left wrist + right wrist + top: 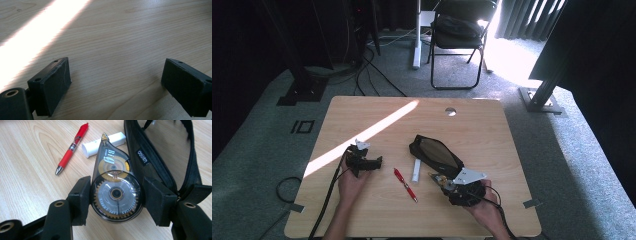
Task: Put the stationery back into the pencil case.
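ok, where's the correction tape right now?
Clamped between the right gripper's jaws in its own view, the correction tape sits just beside the open black pencil pouch, with the white tube and red pen beyond.

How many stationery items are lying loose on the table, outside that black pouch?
2: a red pen left of a white stick. The correction tape is gripped; the pouch may hide more.
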The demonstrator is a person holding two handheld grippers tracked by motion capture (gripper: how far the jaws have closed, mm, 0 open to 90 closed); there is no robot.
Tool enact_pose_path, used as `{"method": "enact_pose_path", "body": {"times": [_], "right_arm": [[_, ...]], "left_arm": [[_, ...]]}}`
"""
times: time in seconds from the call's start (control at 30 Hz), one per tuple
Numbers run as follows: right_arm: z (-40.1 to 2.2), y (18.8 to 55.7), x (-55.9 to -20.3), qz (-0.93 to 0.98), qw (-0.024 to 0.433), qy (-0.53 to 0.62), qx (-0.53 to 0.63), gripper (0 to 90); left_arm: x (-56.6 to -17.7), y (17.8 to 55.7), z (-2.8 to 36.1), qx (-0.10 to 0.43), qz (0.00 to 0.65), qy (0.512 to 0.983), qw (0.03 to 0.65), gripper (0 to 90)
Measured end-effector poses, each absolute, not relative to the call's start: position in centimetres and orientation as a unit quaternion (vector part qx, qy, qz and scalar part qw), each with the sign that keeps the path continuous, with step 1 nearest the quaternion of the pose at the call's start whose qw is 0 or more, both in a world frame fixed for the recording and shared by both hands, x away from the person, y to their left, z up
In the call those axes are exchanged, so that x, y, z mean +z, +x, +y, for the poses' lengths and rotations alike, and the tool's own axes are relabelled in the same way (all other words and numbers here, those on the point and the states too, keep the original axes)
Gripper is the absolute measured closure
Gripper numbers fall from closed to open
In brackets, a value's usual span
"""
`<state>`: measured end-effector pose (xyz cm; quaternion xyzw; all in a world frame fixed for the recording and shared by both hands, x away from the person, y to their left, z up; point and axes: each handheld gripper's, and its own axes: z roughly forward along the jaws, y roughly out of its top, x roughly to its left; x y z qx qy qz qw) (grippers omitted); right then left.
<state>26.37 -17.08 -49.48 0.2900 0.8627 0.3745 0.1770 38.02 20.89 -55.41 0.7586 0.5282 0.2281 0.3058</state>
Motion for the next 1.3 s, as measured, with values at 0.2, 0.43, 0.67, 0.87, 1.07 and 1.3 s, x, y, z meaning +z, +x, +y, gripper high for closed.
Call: {"method": "enact_pose_path", "body": {"times": [0.2, 0.43, 0.67, 0.87, 1.07, 1.3], "right_arm": [[-17.1, 26.2, -48.8, 0.86, 0.185, 0.287, 0.379, 41.7], [-17.2, 26.2, -48.1, 0.857, 0.193, 0.287, 0.382, 41.7], [-17.3, 26.1, -47.5, 0.855, 0.2, 0.283, 0.386, 41.7], [-17.4, 26.2, -47.0, 0.851, 0.206, 0.284, 0.392, 41.7], [-17.5, 26.4, -46.4, 0.847, 0.212, 0.284, 0.396, 41.7], [-17.7, 26.5, -45.9, 0.845, 0.219, 0.283, 0.398, 41.7]], "left_arm": [[-55.4, 38.0, 20.9, 0.228, 0.528, 0.759, 0.306, 8.9], [-55.4, 38.0, 20.9, 0.228, 0.528, 0.759, 0.306, 8.9], [-55.4, 38.0, 20.9, 0.228, 0.528, 0.759, 0.306, 8.9], [-55.4, 38.0, 20.9, 0.228, 0.528, 0.759, 0.306, 8.9], [-55.4, 38.0, 20.9, 0.228, 0.528, 0.759, 0.306, 8.9], [-55.4, 38.0, 20.9, 0.228, 0.529, 0.758, 0.306, 8.9]]}}
